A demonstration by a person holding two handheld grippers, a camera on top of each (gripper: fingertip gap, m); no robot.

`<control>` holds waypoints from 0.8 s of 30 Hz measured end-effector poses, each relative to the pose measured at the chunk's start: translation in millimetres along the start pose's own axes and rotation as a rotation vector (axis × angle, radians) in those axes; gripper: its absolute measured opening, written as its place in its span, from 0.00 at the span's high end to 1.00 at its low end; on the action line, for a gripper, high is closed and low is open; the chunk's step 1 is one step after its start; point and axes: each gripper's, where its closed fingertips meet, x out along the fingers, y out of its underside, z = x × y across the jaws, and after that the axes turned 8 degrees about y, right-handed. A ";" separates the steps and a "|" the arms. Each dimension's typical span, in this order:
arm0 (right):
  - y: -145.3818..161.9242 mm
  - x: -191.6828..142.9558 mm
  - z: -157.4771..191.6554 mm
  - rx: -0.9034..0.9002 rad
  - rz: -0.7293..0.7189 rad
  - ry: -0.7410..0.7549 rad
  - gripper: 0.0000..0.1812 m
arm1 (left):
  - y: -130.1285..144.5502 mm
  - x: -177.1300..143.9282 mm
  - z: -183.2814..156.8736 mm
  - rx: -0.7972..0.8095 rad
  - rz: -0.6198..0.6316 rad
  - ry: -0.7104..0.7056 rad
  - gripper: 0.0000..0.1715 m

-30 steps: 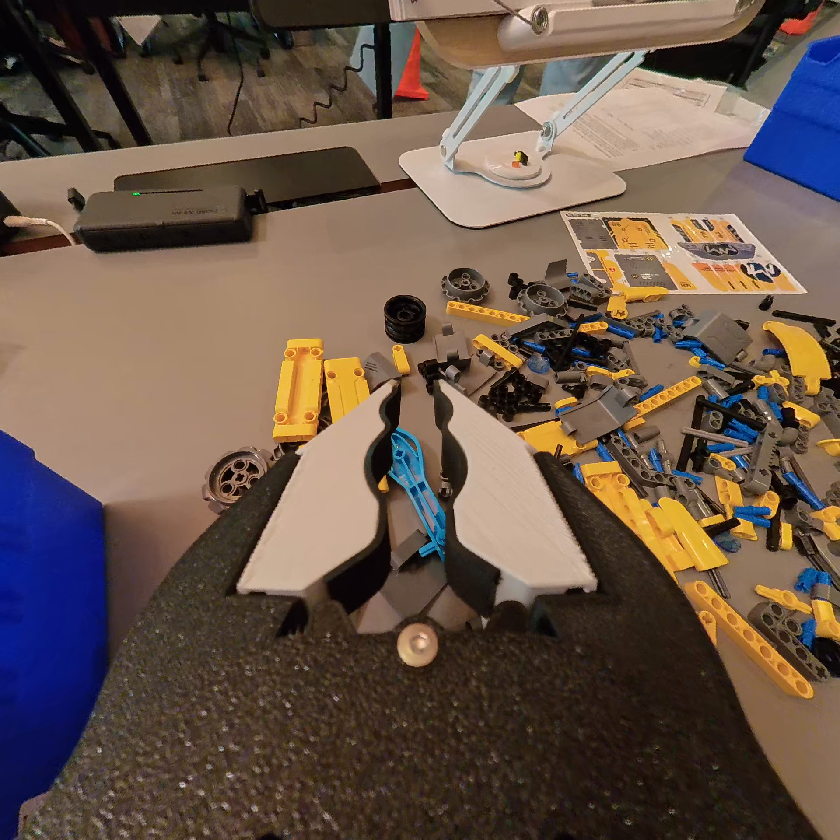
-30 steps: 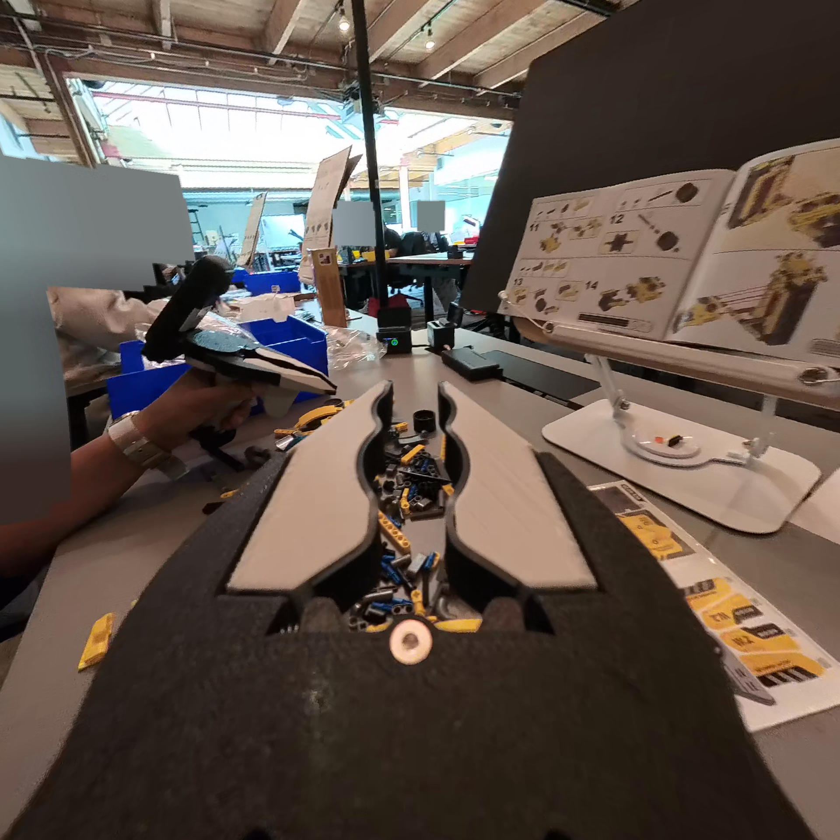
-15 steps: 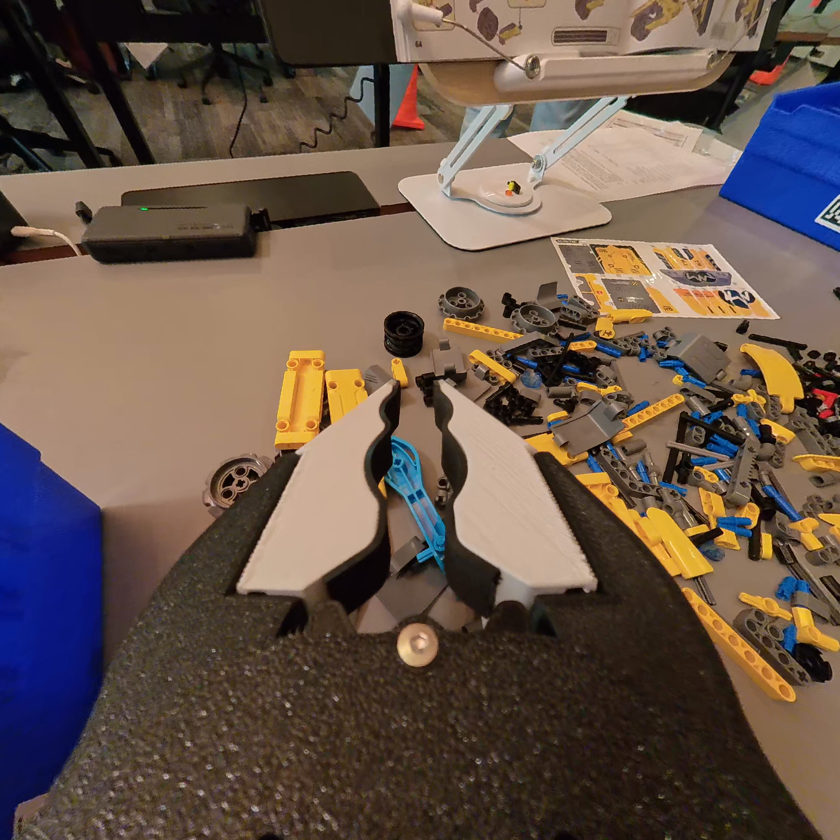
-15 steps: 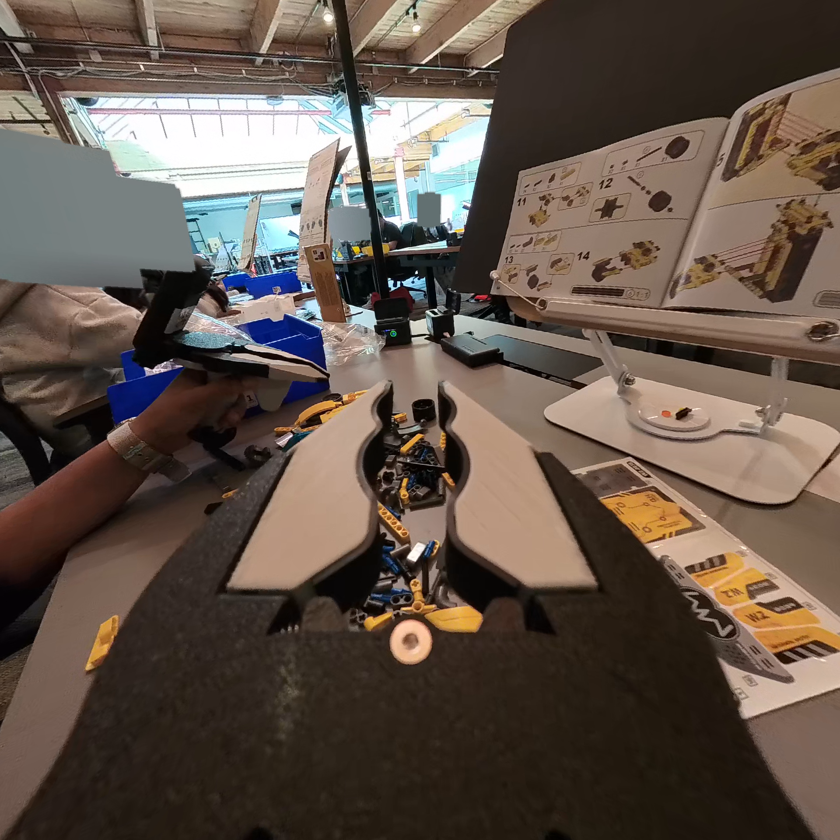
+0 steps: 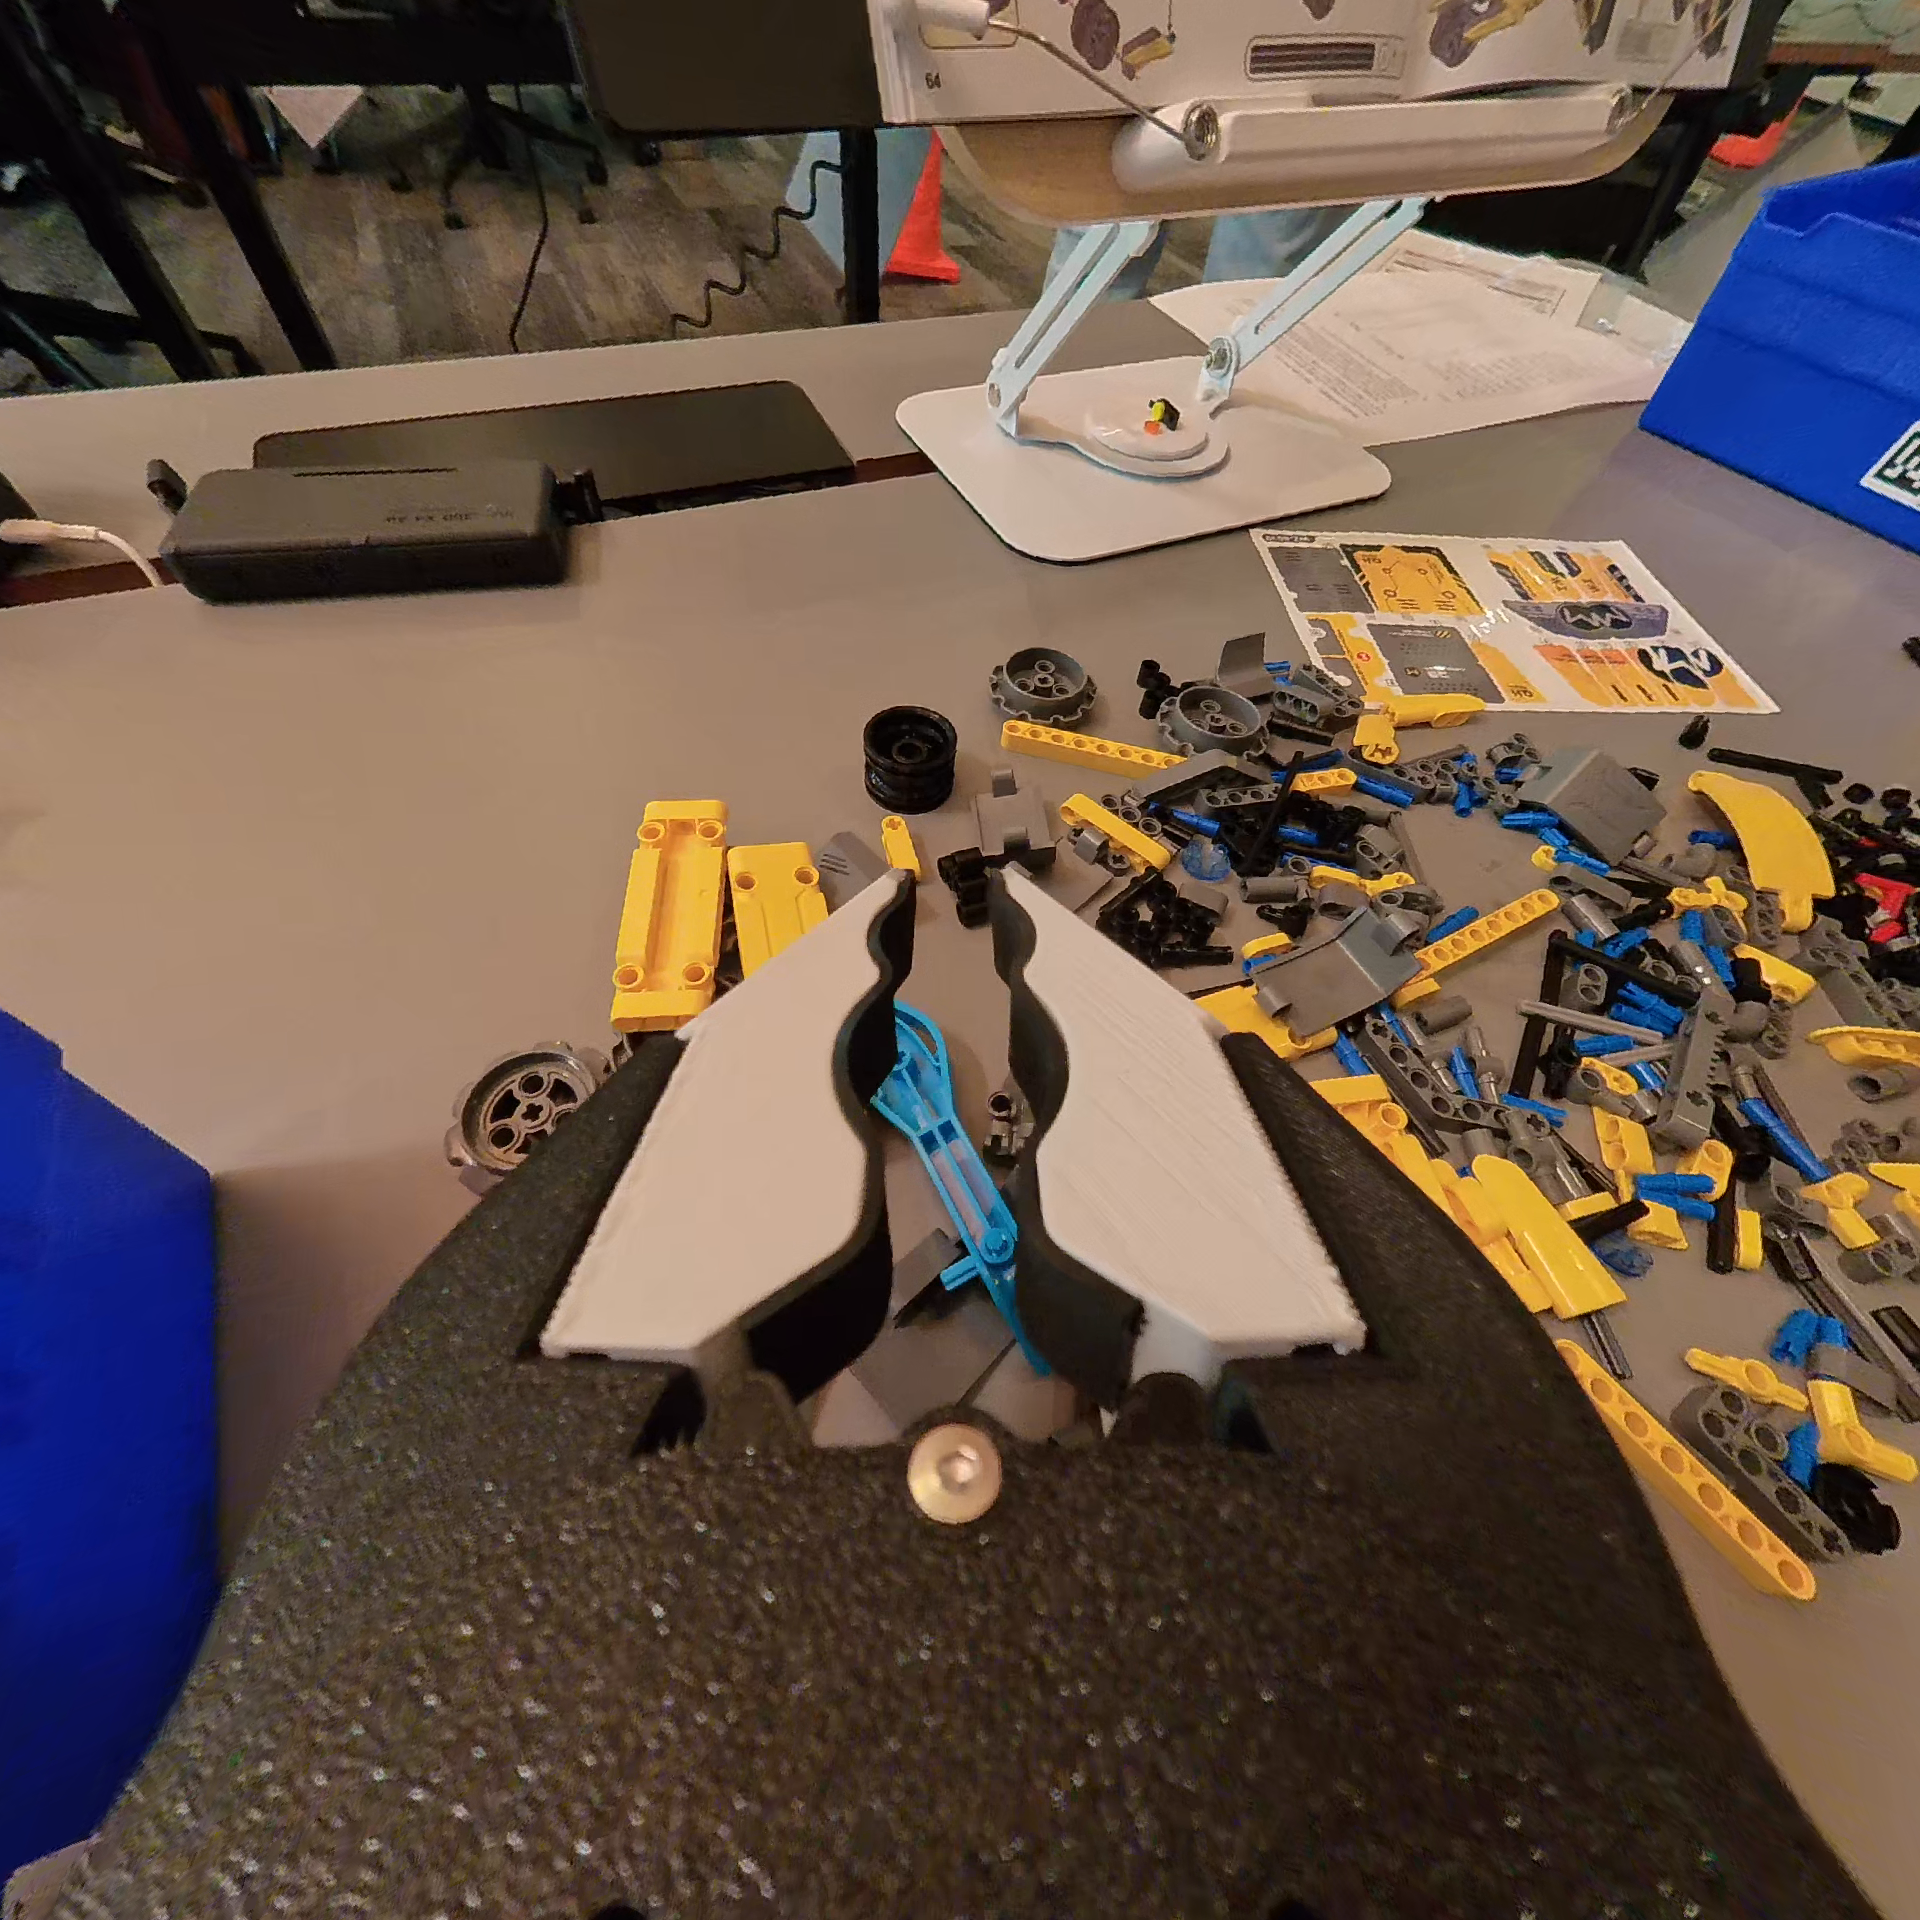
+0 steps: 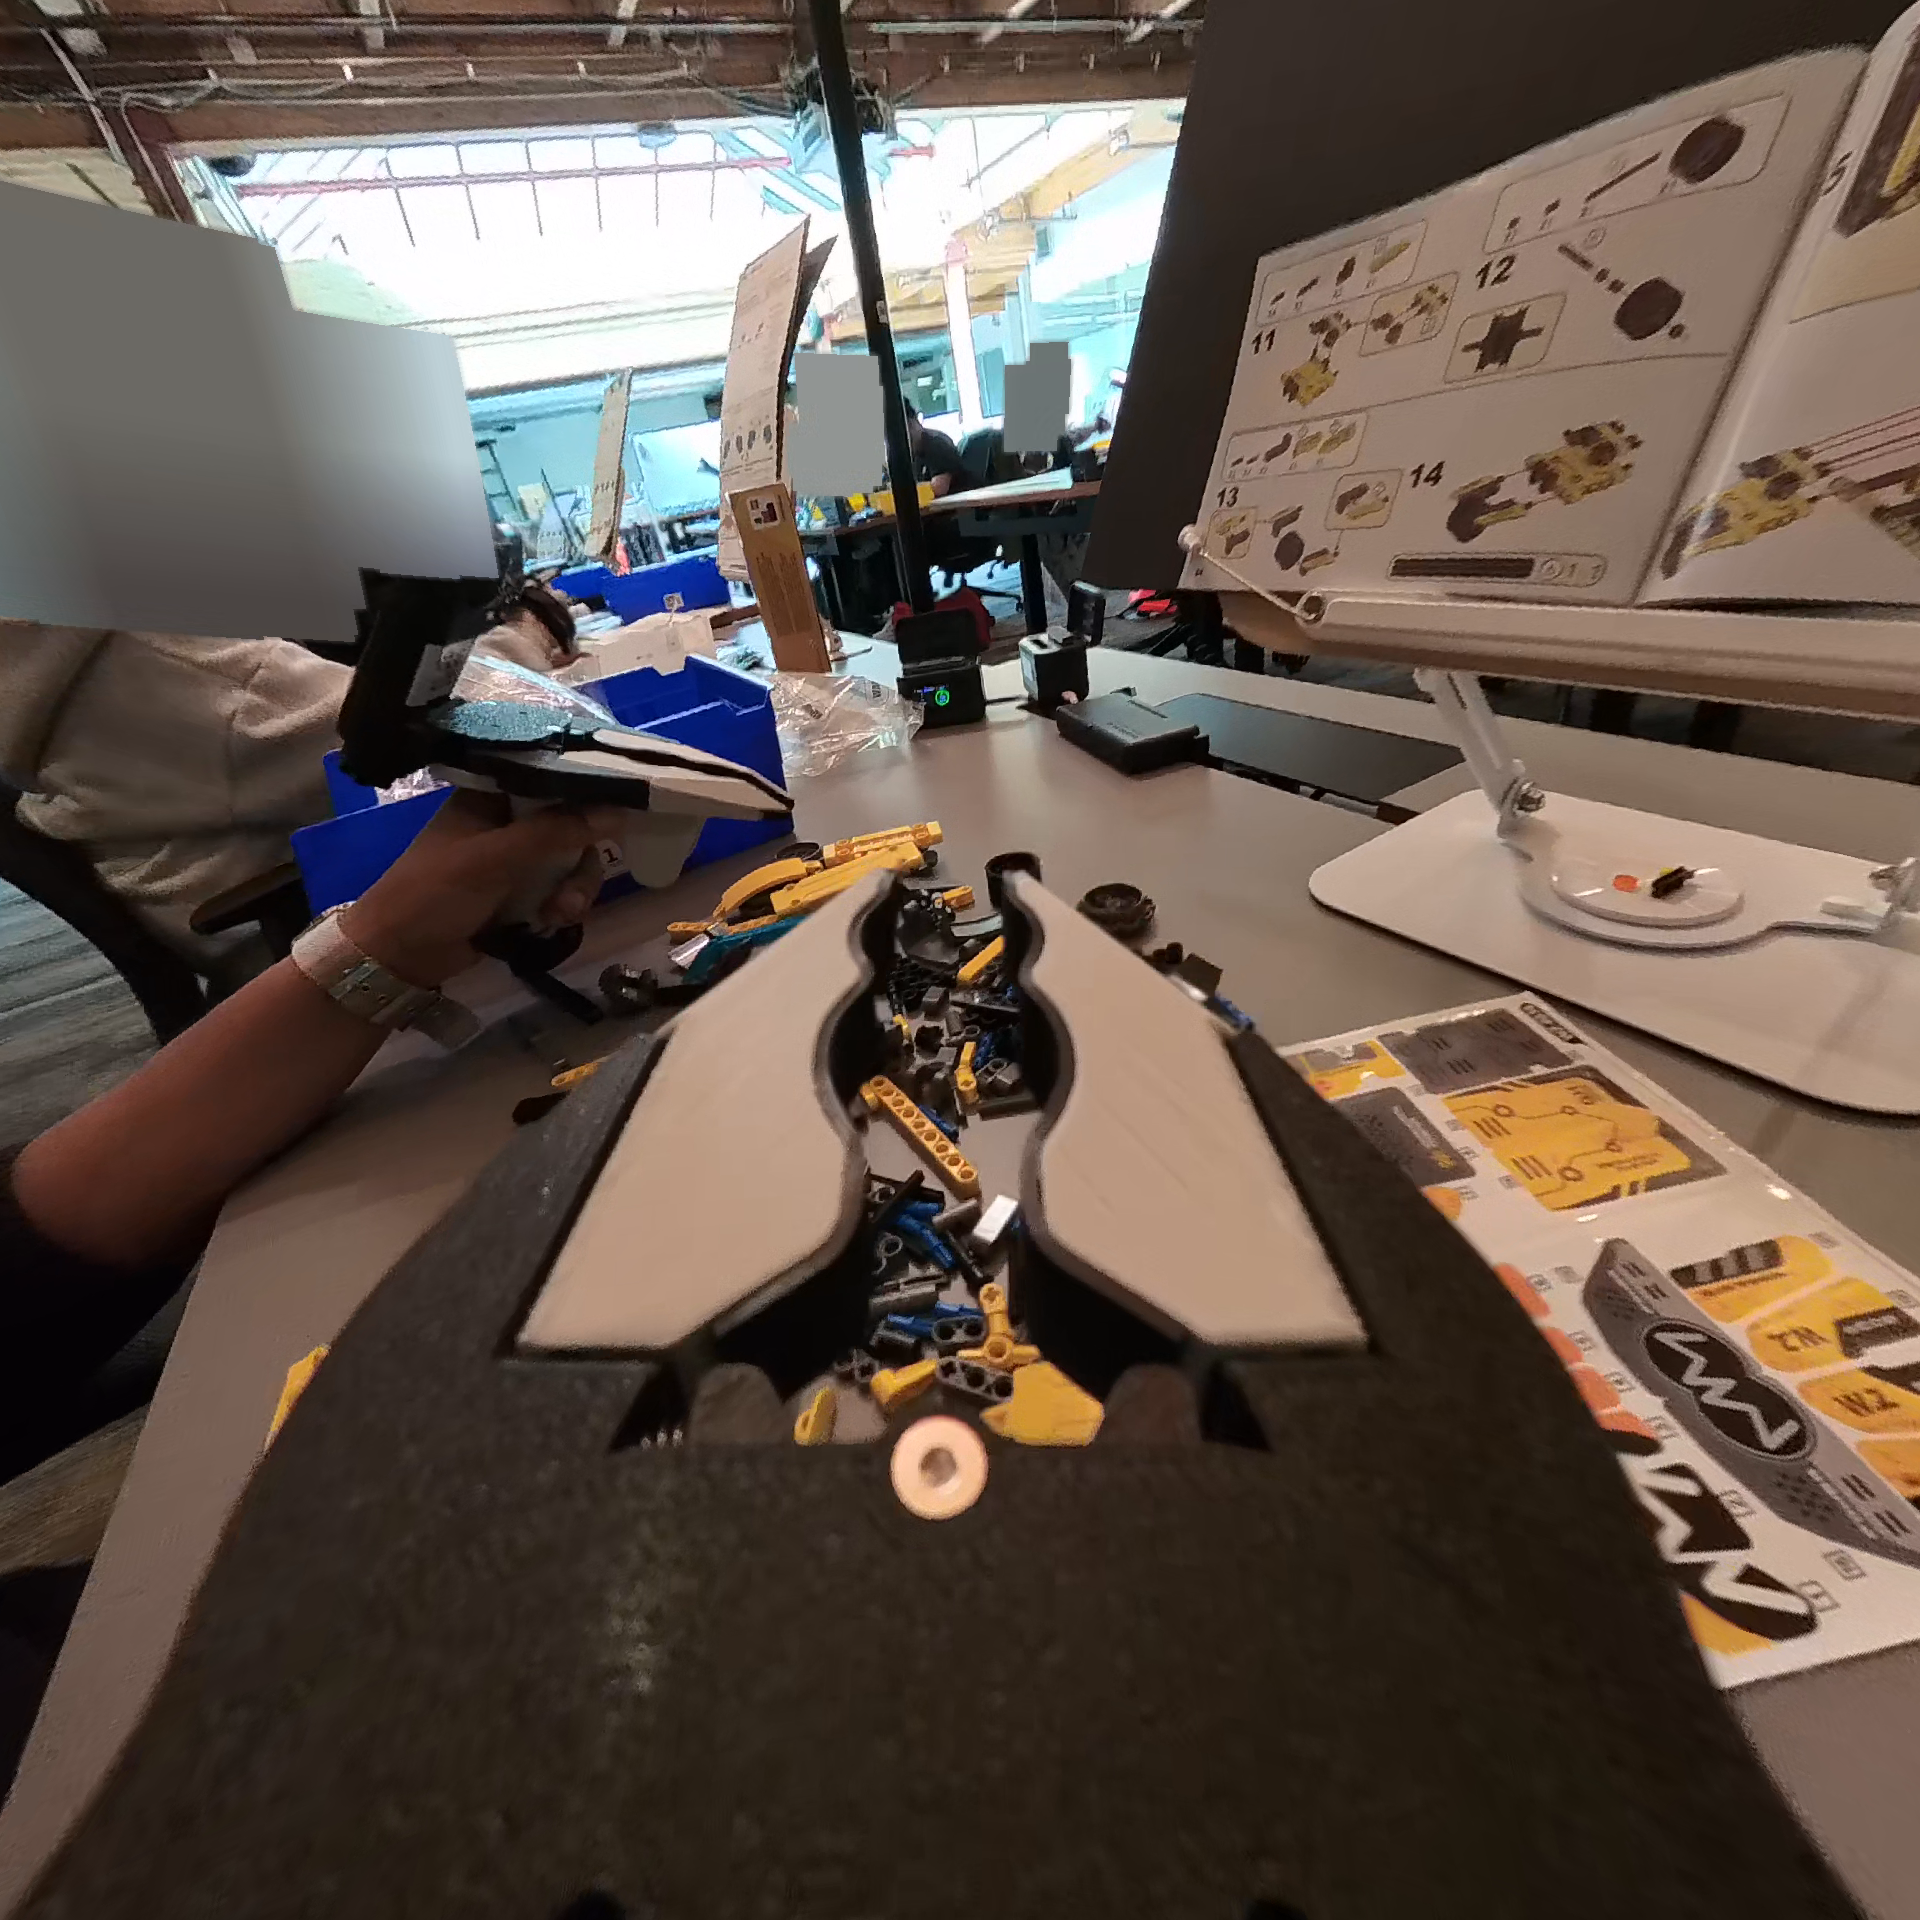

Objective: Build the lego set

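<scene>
My left gripper (image 5: 951,888) hovers above the grey table (image 5: 416,779), its jaws a narrow gap apart and empty. Below it on the table lies a light-blue toy part (image 5: 940,1143), beside two yellow panels (image 5: 670,909), a black wheel (image 5: 909,758) and a grey hub (image 5: 525,1112). A large pile of yellow, blue, grey and black building pieces (image 5: 1507,987) spreads to its right. My right gripper (image 6: 948,883) is also slightly open and empty, over that pile (image 6: 935,1143). The left gripper (image 6: 769,805), held in a hand, shows raised above the table in the right wrist view.
A white book stand (image 5: 1143,478) holds an open instruction booklet (image 6: 1455,395) at the back. A sticker sheet (image 5: 1496,634) lies by the pile. Blue bins stand at the right (image 5: 1797,364) and near left (image 5: 94,1403). A black power brick (image 5: 364,530) sits at the back left. The gap from one gripper's tips to the other's is roughly 25 cm. The right gripper is farther from the grey hub (image 5: 525,1112), some 35 cm, than the left, some 11 cm. The black wheel (image 5: 909,758) sits 11 cm or so from the ends of my left fingers.
Both views have drifted a little: the stand and booklet sit lower in the left view, and the sticker sheet looms larger in the right view. Jaw gaps are unchanged and nothing was picked up.
</scene>
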 end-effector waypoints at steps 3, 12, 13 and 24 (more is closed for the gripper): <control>17.1 6.7 2.1 -0.022 0.091 -0.016 0.89 | 0.4 0.8 -0.3 0.000 0.002 0.000 0.92; 62.4 50.9 18.5 -0.102 0.438 -0.142 0.88 | -2.6 -2.6 1.4 0.004 -0.013 -0.002 0.92; 60.8 60.0 22.3 -0.118 0.460 -0.157 0.88 | -3.6 -2.6 0.4 0.003 -0.017 0.005 0.92; 135.0 147.8 11.6 -0.306 0.821 -0.146 0.88 | -8.9 -5.1 -5.1 0.054 -0.021 0.003 0.92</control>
